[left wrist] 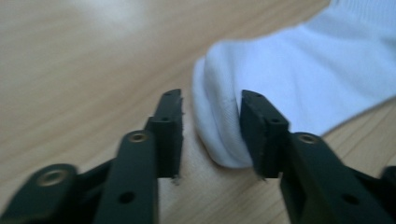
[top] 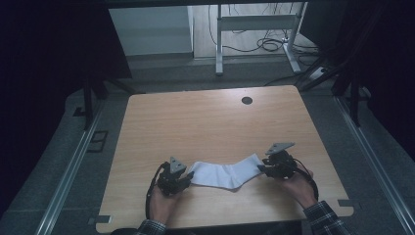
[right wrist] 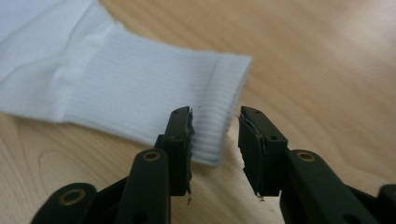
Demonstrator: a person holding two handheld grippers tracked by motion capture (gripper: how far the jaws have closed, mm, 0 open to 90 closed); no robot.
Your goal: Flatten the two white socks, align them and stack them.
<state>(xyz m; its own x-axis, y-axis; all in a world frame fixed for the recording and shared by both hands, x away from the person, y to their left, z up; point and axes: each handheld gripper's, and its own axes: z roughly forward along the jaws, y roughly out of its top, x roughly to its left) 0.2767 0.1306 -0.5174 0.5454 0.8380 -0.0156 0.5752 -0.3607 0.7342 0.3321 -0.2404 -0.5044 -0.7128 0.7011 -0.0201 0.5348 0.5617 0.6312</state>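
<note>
While the high view takes in the whole table (top: 210, 122), it gives the white sock (top: 226, 174) only as a bent strip lying flat near the table's near edge, with the left gripper (top: 188, 177) at one end of the sock and the right gripper (top: 262, 169) at the other. How the jaws stand cannot be told from there. The left gripper view settles it for that side: the rounded toe of the sock (left wrist: 280, 88) lies on the wood, its tip reaching into the gap of the left gripper (left wrist: 211, 135), whose jaws stand part-way apart, neither clearly pressing the cloth. The right gripper view shows the ribbed cuff of the sock (right wrist: 154, 88), a detail lost from above. The right gripper (right wrist: 215, 149) is likewise part-way open, one jaw over the cuff's corner and the other over bare wood beside the sock, nothing pinched.
</note>
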